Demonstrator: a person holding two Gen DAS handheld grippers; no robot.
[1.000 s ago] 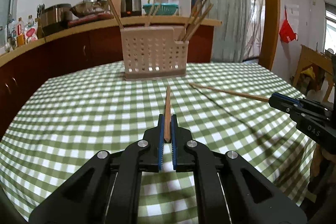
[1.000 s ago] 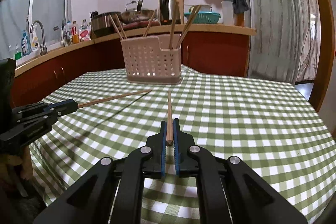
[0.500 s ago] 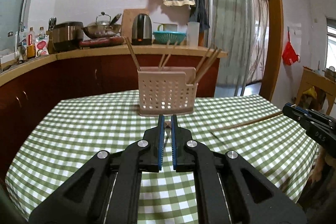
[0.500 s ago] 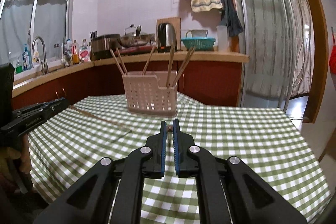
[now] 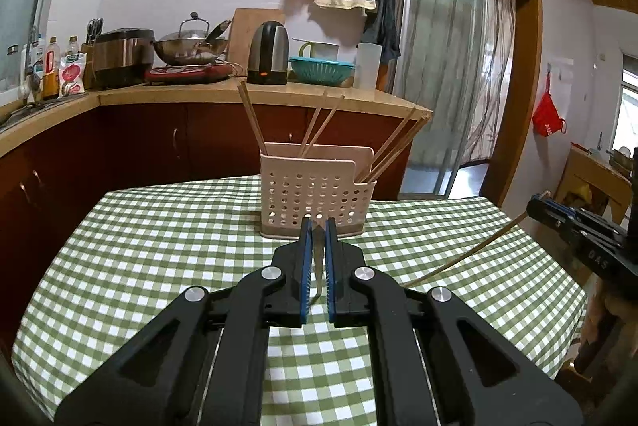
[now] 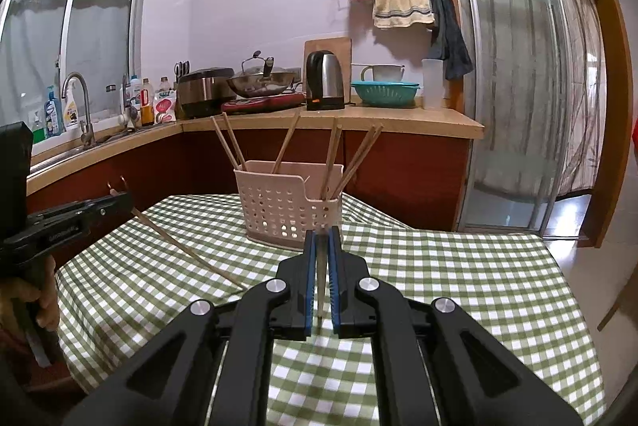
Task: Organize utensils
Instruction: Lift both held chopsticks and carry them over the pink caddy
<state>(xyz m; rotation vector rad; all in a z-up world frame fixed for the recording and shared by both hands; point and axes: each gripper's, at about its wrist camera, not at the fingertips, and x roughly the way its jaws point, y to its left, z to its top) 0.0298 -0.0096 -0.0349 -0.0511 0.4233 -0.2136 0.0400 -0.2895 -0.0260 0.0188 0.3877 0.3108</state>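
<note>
Left wrist view: left gripper (image 5: 318, 226) with black arms and blue pads, shut tight on a thin brown wooden chopstick (image 5: 318, 266), seen nearly end-on between the pads. Right wrist view: right gripper (image 6: 322, 236), same make, clamped on a second thin wooden chopstick (image 6: 321, 278). Both sticks up off the green-and-white checked tablecloth (image 5: 167, 246), tips aimed at the pale pink plastic basket with round holes (image 5: 315, 194) in the middle of the table, more sticks already leaning inside. Probably very light, stiff, smooth and a bit slippery, easy to twist or slide in the pads. Best held near the thick end, squeezed firmly. Basket light too, likely to tip or scoot if bumped. Cloth soft and flat.
</note>
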